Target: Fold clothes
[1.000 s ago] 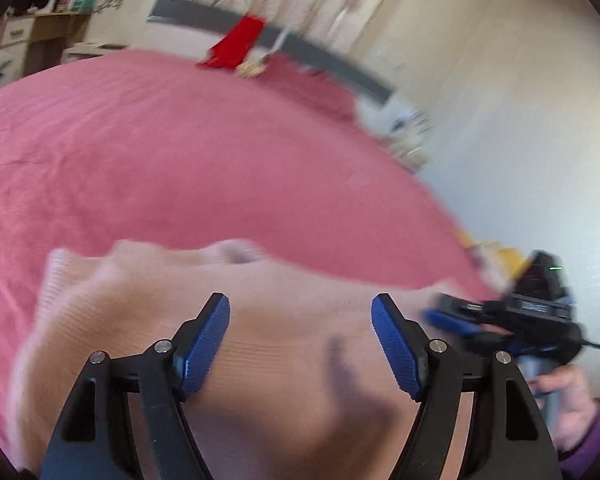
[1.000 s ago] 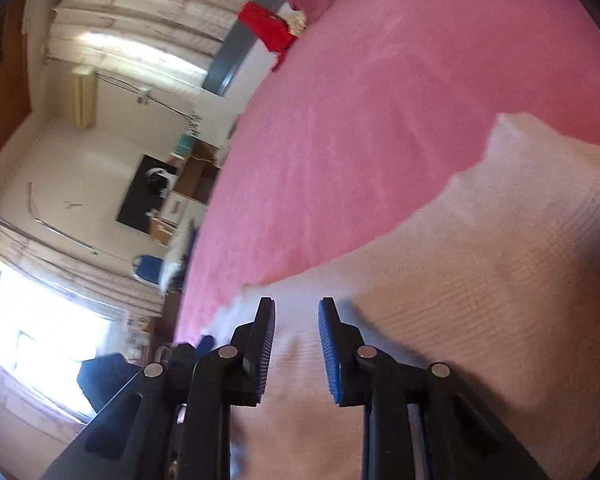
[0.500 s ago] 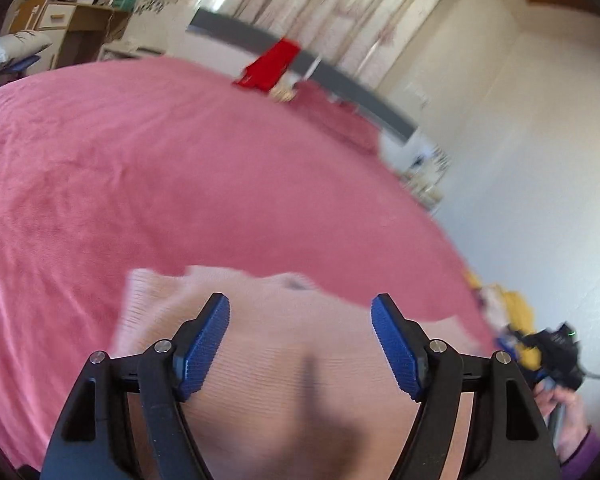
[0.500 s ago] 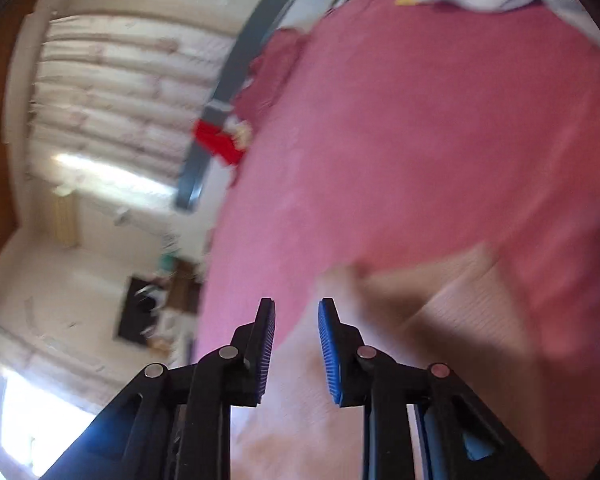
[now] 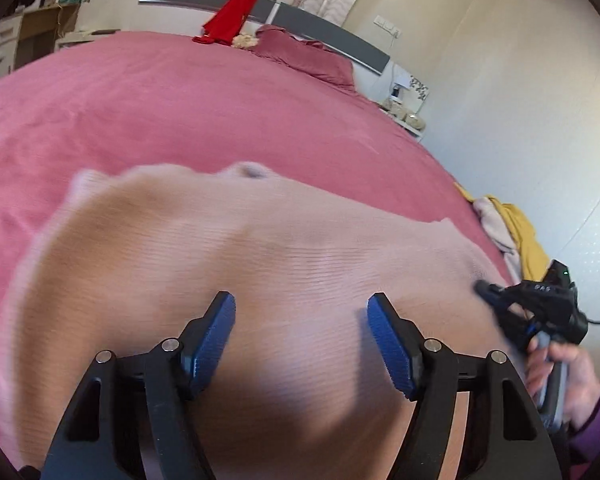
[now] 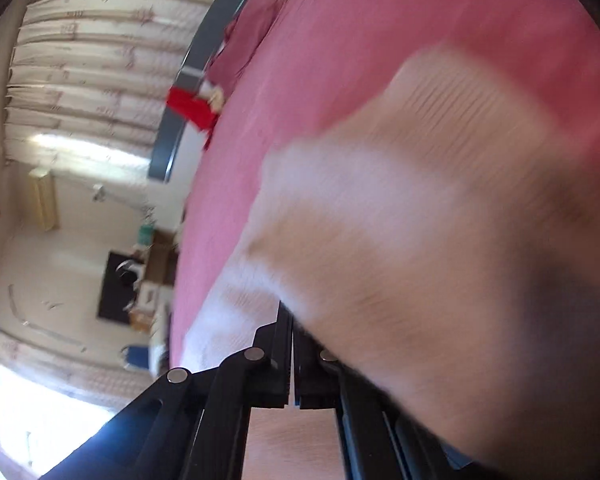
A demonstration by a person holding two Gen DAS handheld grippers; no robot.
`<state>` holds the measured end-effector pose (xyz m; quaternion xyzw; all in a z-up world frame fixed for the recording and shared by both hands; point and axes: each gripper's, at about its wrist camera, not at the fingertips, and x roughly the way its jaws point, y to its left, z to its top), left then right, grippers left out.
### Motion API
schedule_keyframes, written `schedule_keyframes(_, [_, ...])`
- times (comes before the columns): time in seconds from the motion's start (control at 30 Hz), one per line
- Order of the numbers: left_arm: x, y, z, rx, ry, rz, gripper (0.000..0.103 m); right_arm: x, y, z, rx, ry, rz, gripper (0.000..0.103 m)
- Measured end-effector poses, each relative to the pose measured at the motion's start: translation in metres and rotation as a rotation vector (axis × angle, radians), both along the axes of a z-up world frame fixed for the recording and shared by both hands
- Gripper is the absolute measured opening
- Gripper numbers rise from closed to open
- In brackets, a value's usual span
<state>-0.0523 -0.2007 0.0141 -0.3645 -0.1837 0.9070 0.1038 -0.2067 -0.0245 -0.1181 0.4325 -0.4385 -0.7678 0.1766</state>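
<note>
Both grippers are at the pink knit sweater (image 5: 260,264). My right gripper (image 6: 292,344) has just clamped its near edge. My left gripper (image 5: 300,336) hovers open above its middle, nothing between the fingers.

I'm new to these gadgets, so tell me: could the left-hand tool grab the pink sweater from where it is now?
Probably yes. The left gripper has its jaws open directly over the sweater, which lies spread on the bed with nothing between them. The knit looks flat there, so it may need to pinch up a fold or reach an edge.
</note>
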Motion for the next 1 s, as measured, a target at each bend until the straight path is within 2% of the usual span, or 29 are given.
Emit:
schedule_keyframes(0.1, [0.022,-0.026,0.011,0.008,0.028,0.103,0.071,0.012,0.026,0.014,-0.002,-0.038,-0.077,0.001])
schedule_keyframes(0.13, [0.028,-0.026,0.021,0.022,0.067,0.122,0.071,0.02,0.032,0.022,-0.017,-0.042,-0.101,0.013])
schedule_keyframes(0.17, [0.033,-0.025,0.03,0.036,0.107,0.132,0.072,0.024,0.027,0.039,-0.032,-0.016,-0.1,0.021])
schedule_keyframes(0.2, [0.035,-0.018,0.037,0.051,0.141,0.115,0.073,0.027,0.008,0.052,-0.048,0.019,-0.053,0.021])
schedule_keyframes(0.23, [0.035,-0.008,0.039,0.062,0.152,0.09,0.074,0.01,-0.032,0.067,-0.064,0.037,0.028,0.021])
schedule_keyframes(0.27, [0.032,0.003,0.041,0.077,0.157,0.057,0.075,0.005,-0.051,0.073,-0.077,0.042,0.09,0.021])
schedule_keyframes(0.33, [0.018,0.028,0.037,0.118,0.139,-0.016,0.075,0.0,-0.126,0.077,-0.138,0.049,0.237,0.021])
schedule_keyframes(0.4, [0.003,0.044,0.024,0.139,0.097,-0.049,0.075,0.001,-0.169,0.06,-0.146,-0.002,0.301,0.021])
schedule_keyframes(0.43, [-0.008,0.051,0.01,0.123,0.034,-0.049,0.075,0.003,-0.18,0.048,-0.151,-0.049,0.305,0.021])
schedule_keyframes(0.47, [-0.014,0.056,-0.001,0.093,-0.021,-0.041,0.074,0.003,-0.19,0.03,-0.14,-0.135,0.29,0.012])
schedule_keyframes(0.5, [-0.014,0.06,-0.011,0.056,-0.041,-0.044,0.074,0.003,-0.189,0.015,-0.136,-0.185,0.256,0.002])
schedule_keyframes(0.53, [-0.012,0.064,-0.018,0.015,-0.046,-0.051,0.074,0.001,-0.188,0.005,-0.157,-0.207,0.226,0.0])
schedule_keyframes(0.6, [-0.001,0.072,-0.02,-0.081,-0.004,-0.085,0.074,0.001,-0.185,-0.001,-0.187,-0.197,0.232,0.0])
schedule_keyframes(0.63, [0.002,0.073,-0.02,-0.098,0.006,-0.097,0.074,0.0,-0.186,0.003,-0.155,-0.183,0.245,0.0])
schedule_keyframes(0.73, [0.004,0.06,-0.012,-0.049,0.016,-0.086,0.074,-0.002,-0.186,0.008,-0.155,-0.194,0.248,0.0])
schedule_keyframes(0.77, [0.005,0.055,-0.008,-0.054,0.016,-0.075,0.074,-0.003,-0.186,0.013,-0.175,-0.195,0.245,0.004])
schedule_keyframes(0.8, [0.006,0.05,-0.004,-0.069,0.013,-0.061,0.074,-0.005,-0.187,0.024,-0.127,-0.161,0.275,0.007])
schedule_keyframes(0.9, [0.014,0.042,0.009,-0.2,0.044,-0.024,0.074,-0.005,-0.202,0.072,0.223,0.0,0.436,0.01])
schedule_keyframes(0.93, [0.017,0.04,0.015,-0.239,0.06,-0.014,0.075,-0.004,-0.21,0.084,0.295,0.048,0.484,0.021])
schedule_keyframes(1.0, [0.022,0.042,0.022,-0.29,0.085,0.001,0.077,0.001,-0.234,0.109,0.523,0.158,0.569,0.022])
